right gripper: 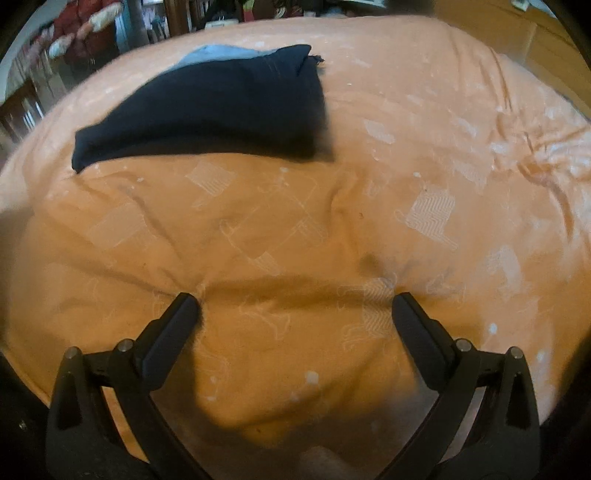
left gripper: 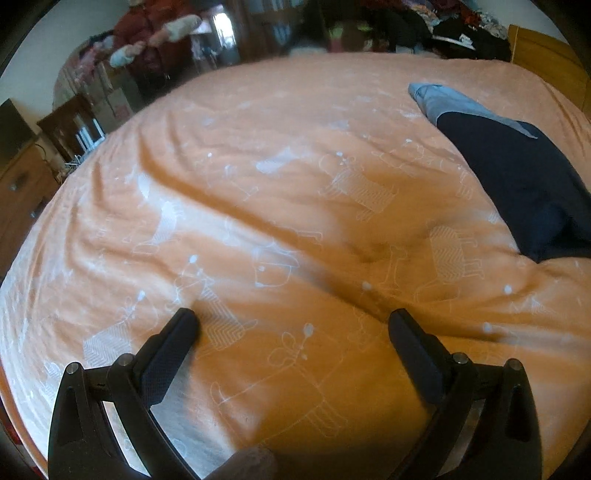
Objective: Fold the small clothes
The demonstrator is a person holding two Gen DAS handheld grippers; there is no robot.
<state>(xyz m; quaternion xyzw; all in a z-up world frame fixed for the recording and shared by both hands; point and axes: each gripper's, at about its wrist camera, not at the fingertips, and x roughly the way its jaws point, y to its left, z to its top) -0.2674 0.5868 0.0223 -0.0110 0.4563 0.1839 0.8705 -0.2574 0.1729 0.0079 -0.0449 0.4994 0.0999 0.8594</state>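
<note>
A small dark navy garment (left gripper: 524,184) with a light blue-grey part at its far end lies on the orange bedspread (left gripper: 258,166), at the right of the left wrist view. In the right wrist view the same garment (right gripper: 221,107) lies folded flat at the upper left, light blue showing behind it. My left gripper (left gripper: 293,319) is open over bare bedspread, well left of the garment. My right gripper (right gripper: 297,302) is open too, its fingertips (right gripper: 184,304) down at the bedspread (right gripper: 424,166), short of the garment. Nothing is between either pair of fingers.
The bedspread is creased and printed with white animal outlines. A heap of dark clothes (left gripper: 436,29) lies at the bed's far side beside a wooden headboard (left gripper: 546,62). Wooden drawers (left gripper: 18,188) and hanging clothes (left gripper: 147,40) stand left of the bed.
</note>
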